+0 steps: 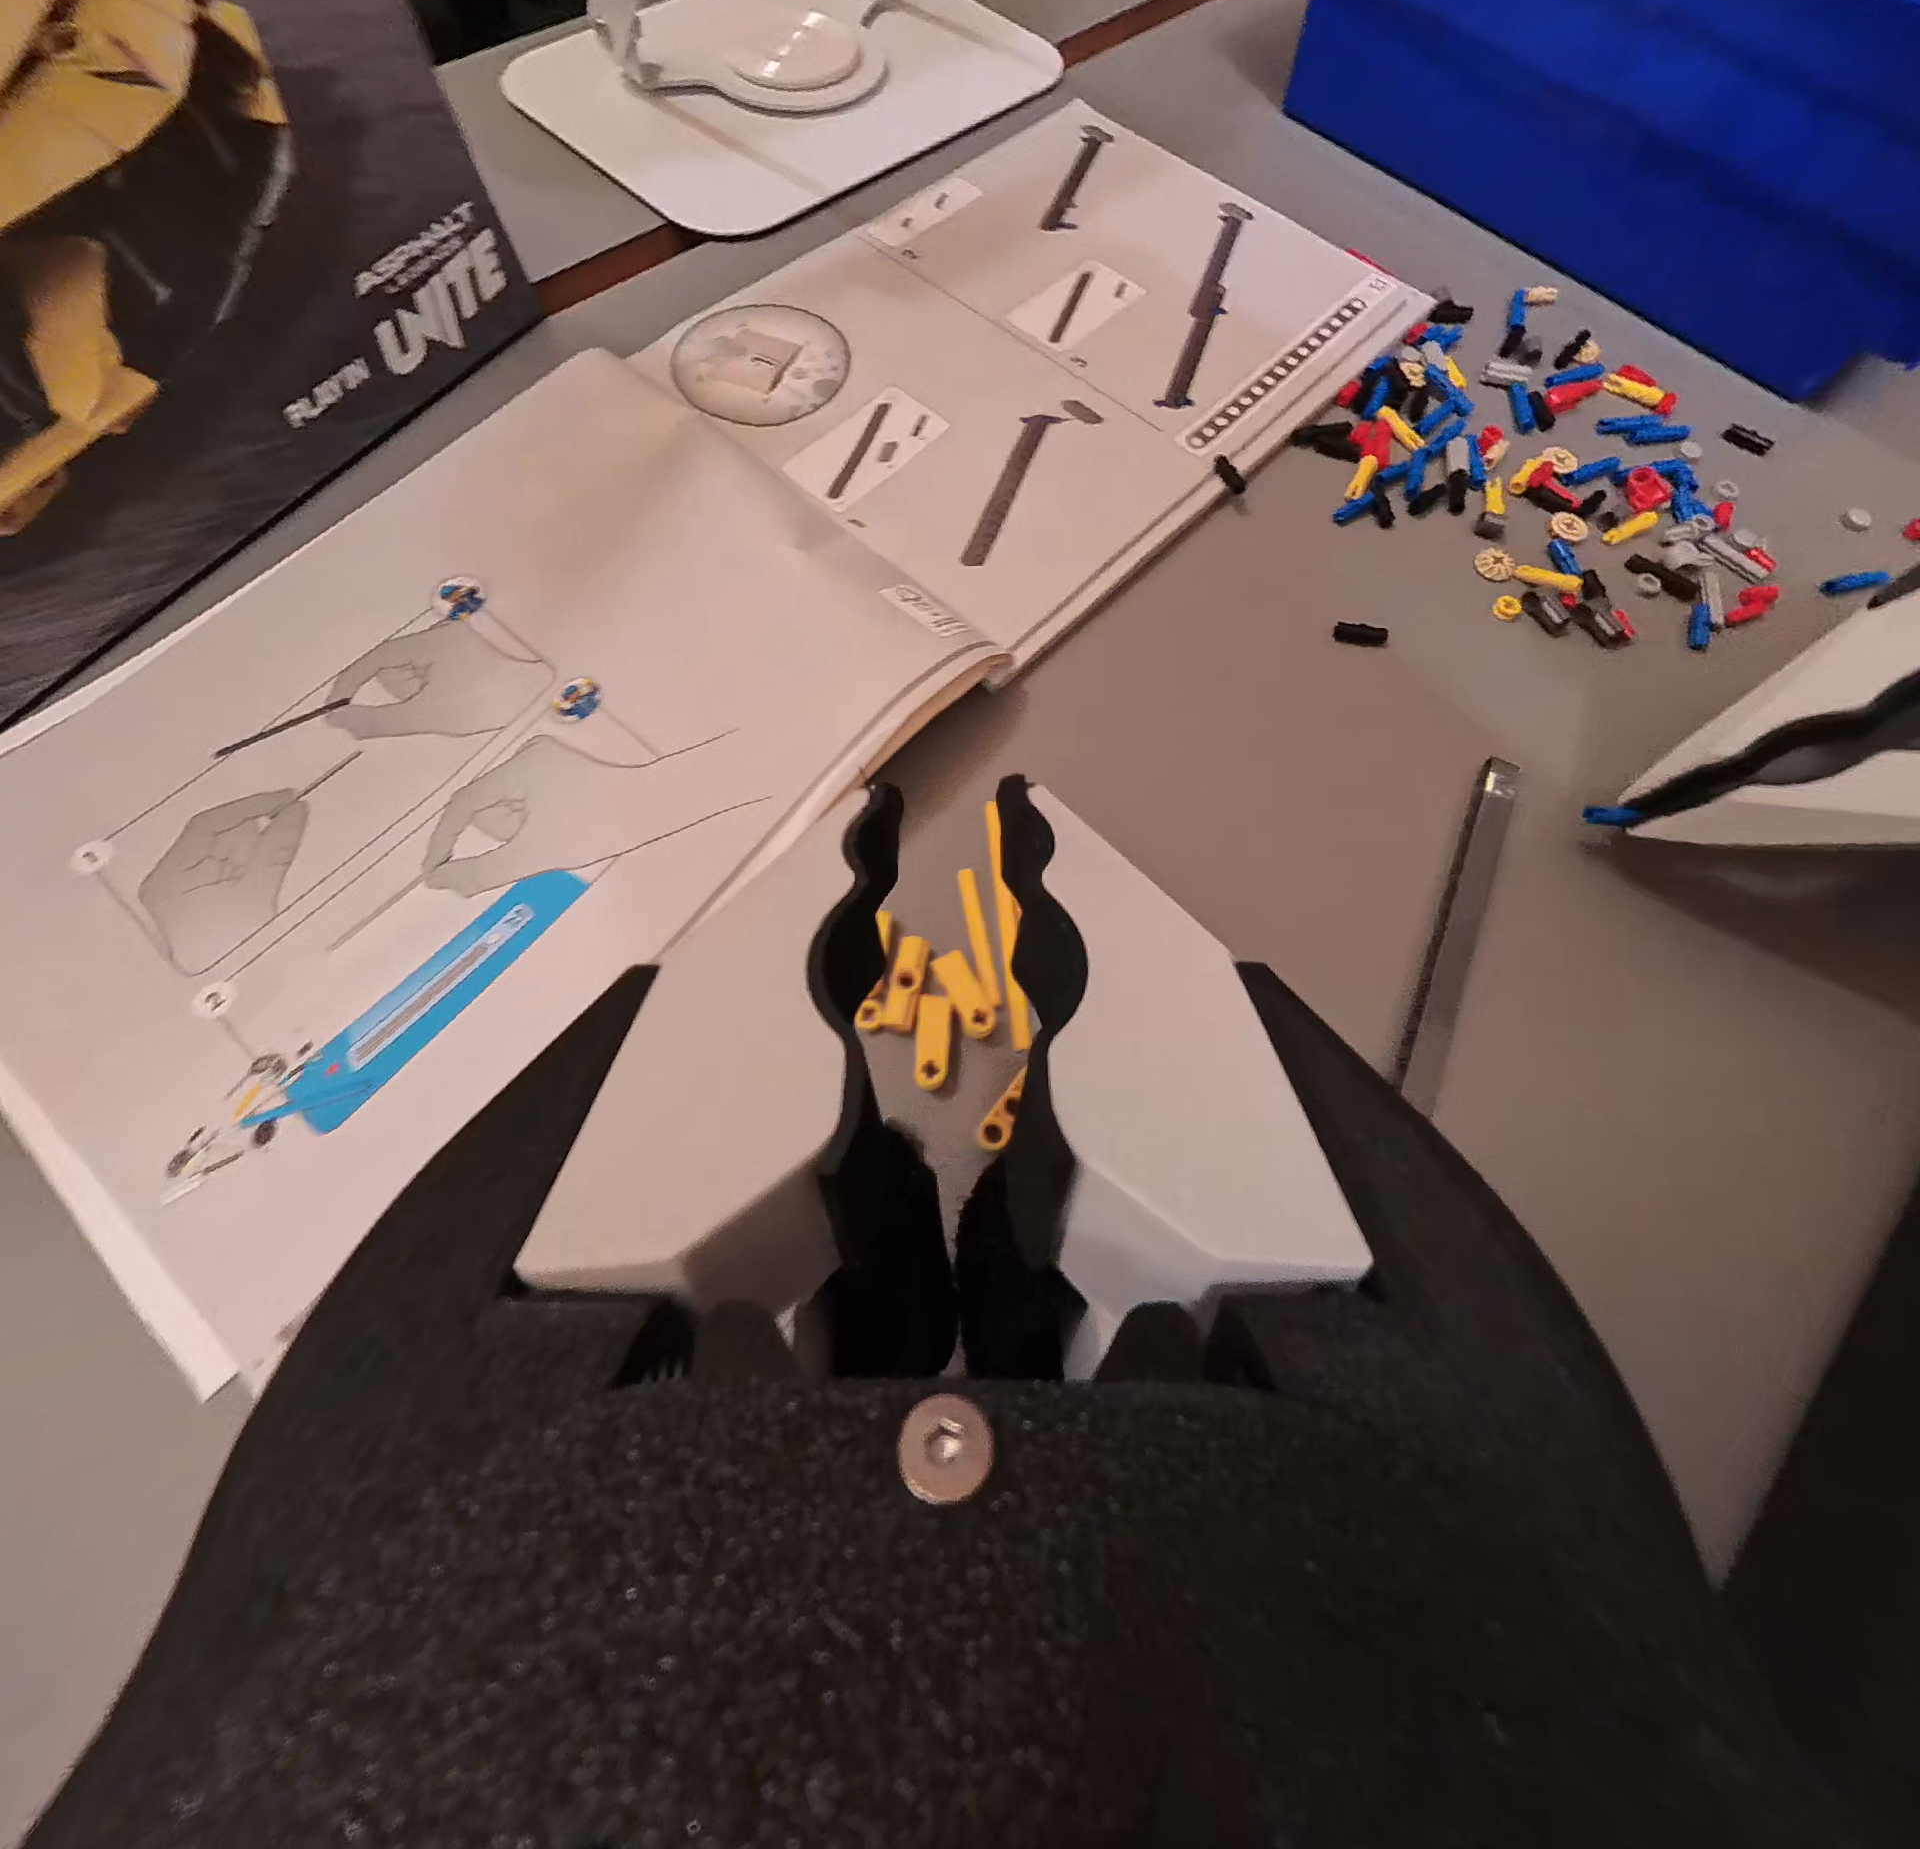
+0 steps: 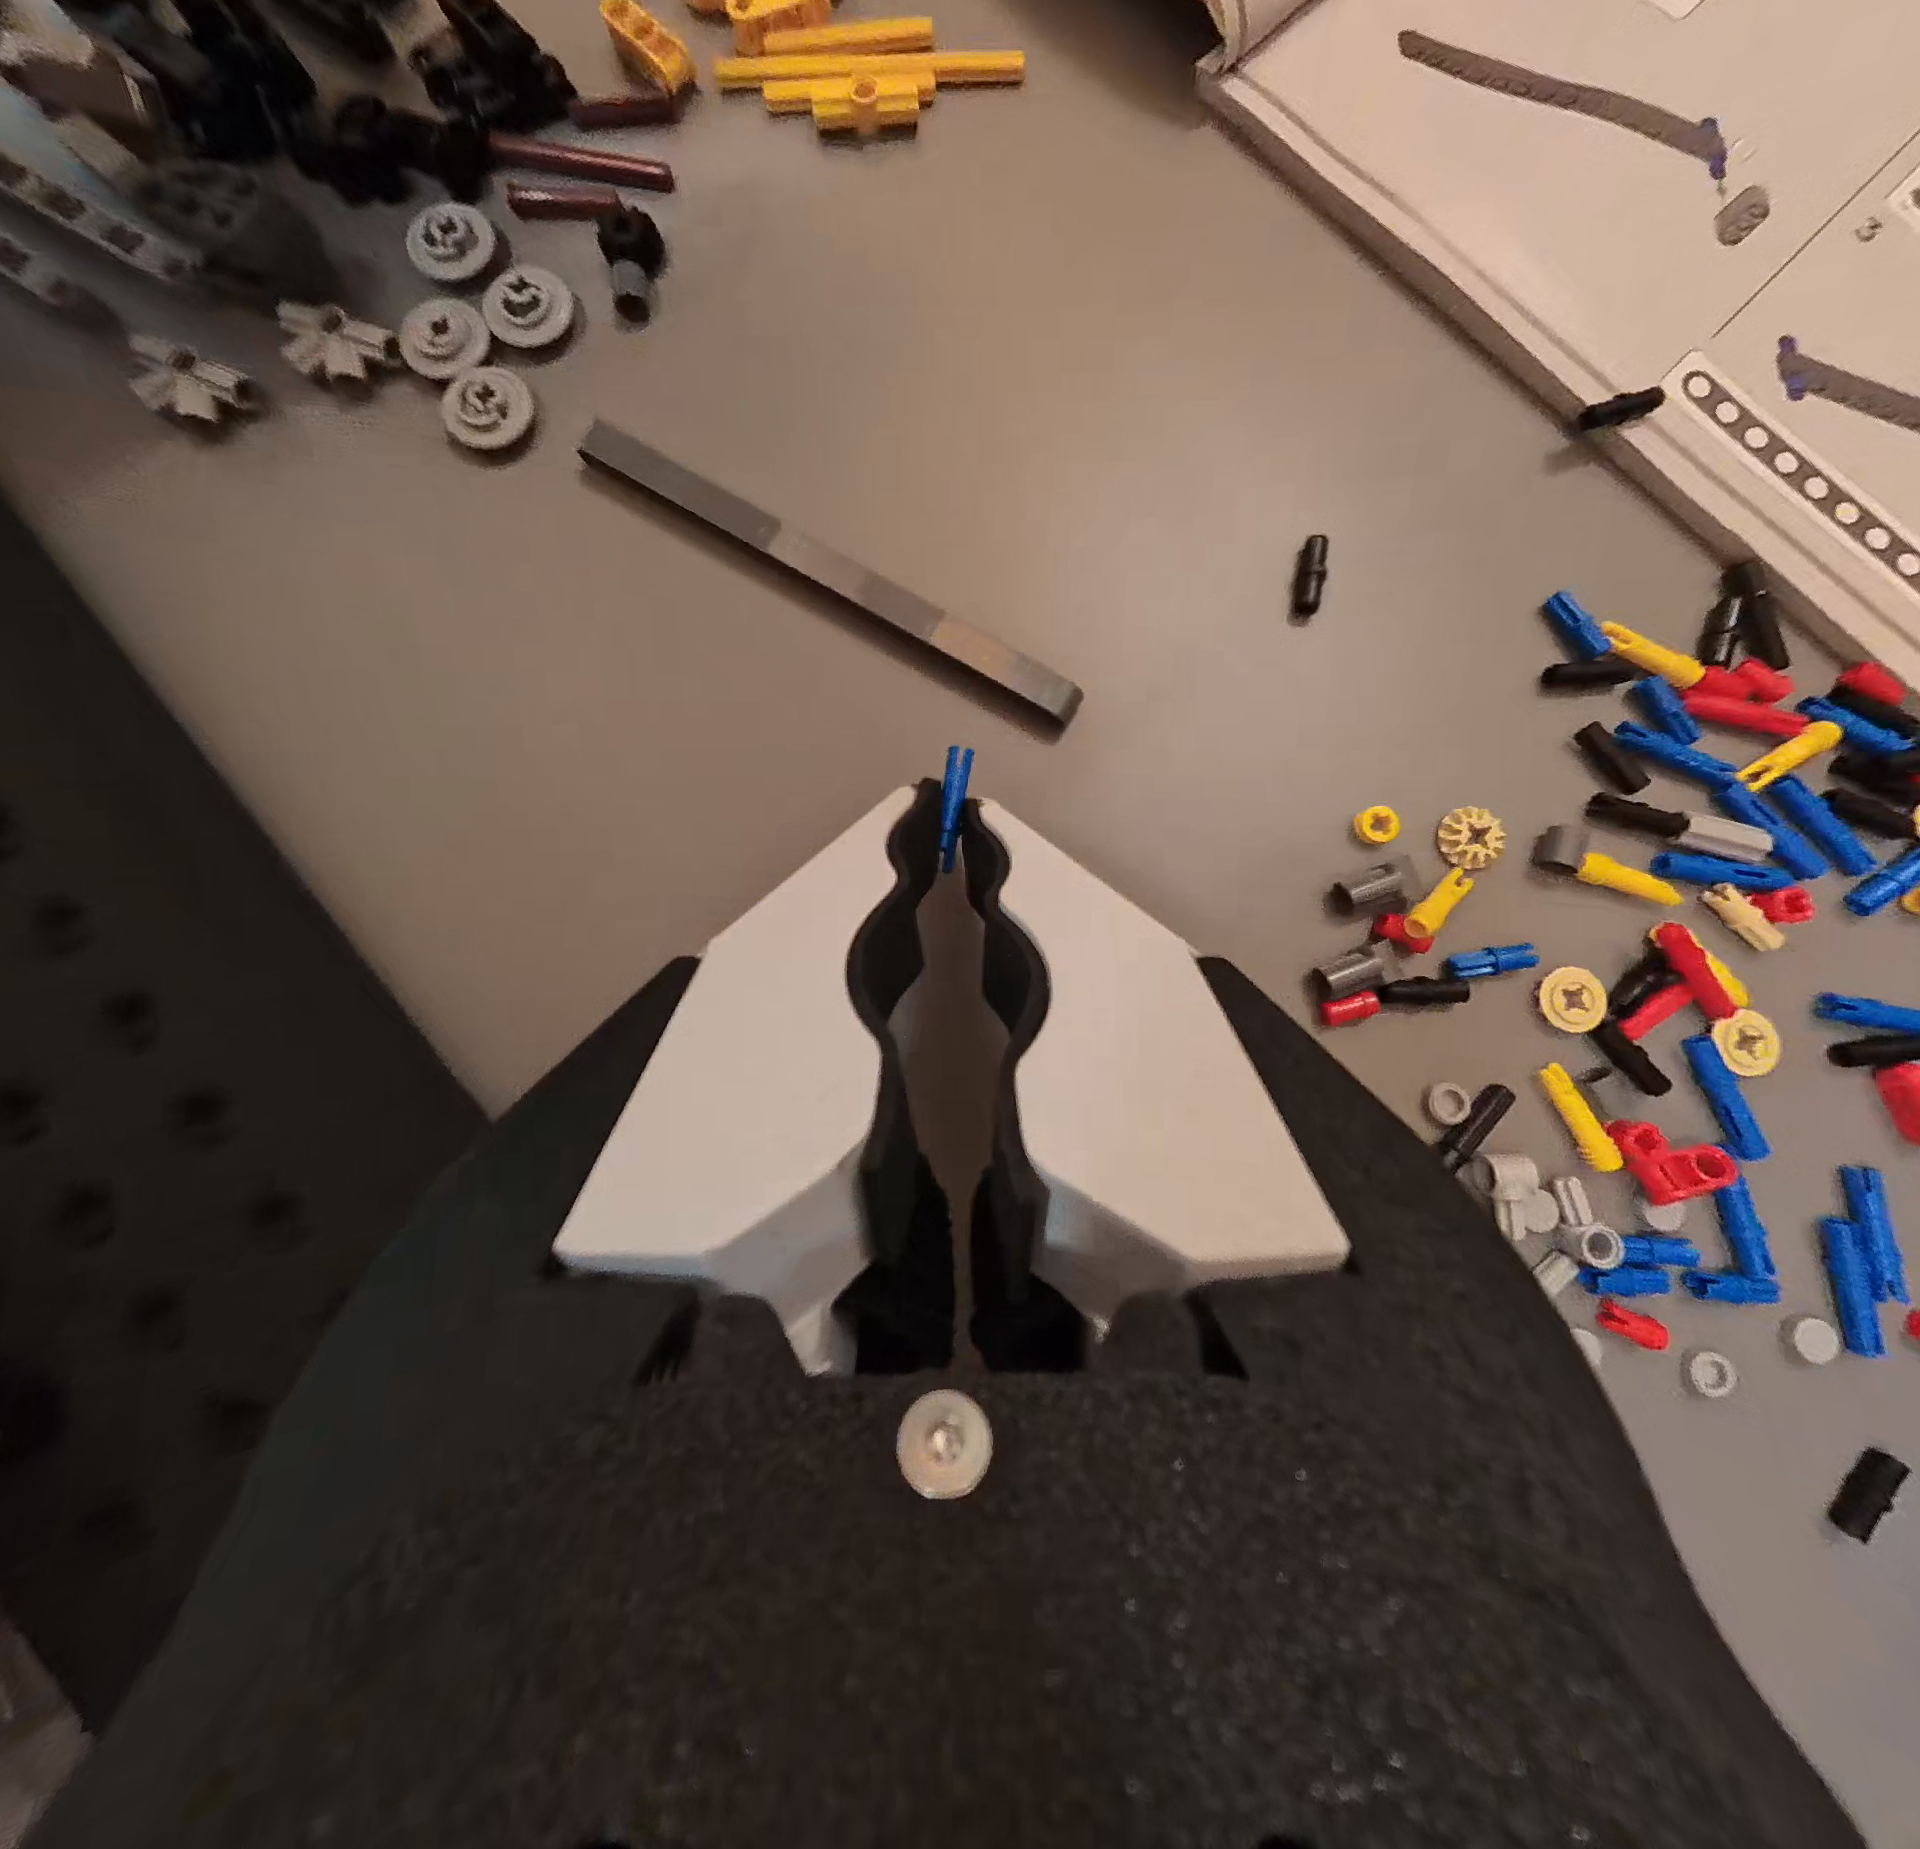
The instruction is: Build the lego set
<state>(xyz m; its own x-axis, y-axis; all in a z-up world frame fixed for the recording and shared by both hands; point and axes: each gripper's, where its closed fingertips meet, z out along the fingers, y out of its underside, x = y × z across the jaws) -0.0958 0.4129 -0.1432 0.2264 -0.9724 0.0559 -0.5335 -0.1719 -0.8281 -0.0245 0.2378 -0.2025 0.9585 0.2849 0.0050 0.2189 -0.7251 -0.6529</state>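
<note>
A slim blue pin (image 2: 954,807) stood pinched upright at the tips of the right gripper (image 2: 951,797), above the bare grey table (image 2: 1039,365) near a flat grey beam (image 2: 831,578). The left gripper (image 1: 948,797) hung slightly parted and empty over smooth yellow pieces (image 1: 940,999), partly hidden by its wavy black pads (image 1: 862,926).

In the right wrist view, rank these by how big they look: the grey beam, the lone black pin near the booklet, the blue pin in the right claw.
1. grey beam, clearly largest.
2 and 3. lone black pin and blue pin in the right claw: unsure; the blue one looks slightly longer but sits nearer the camera.
</note>
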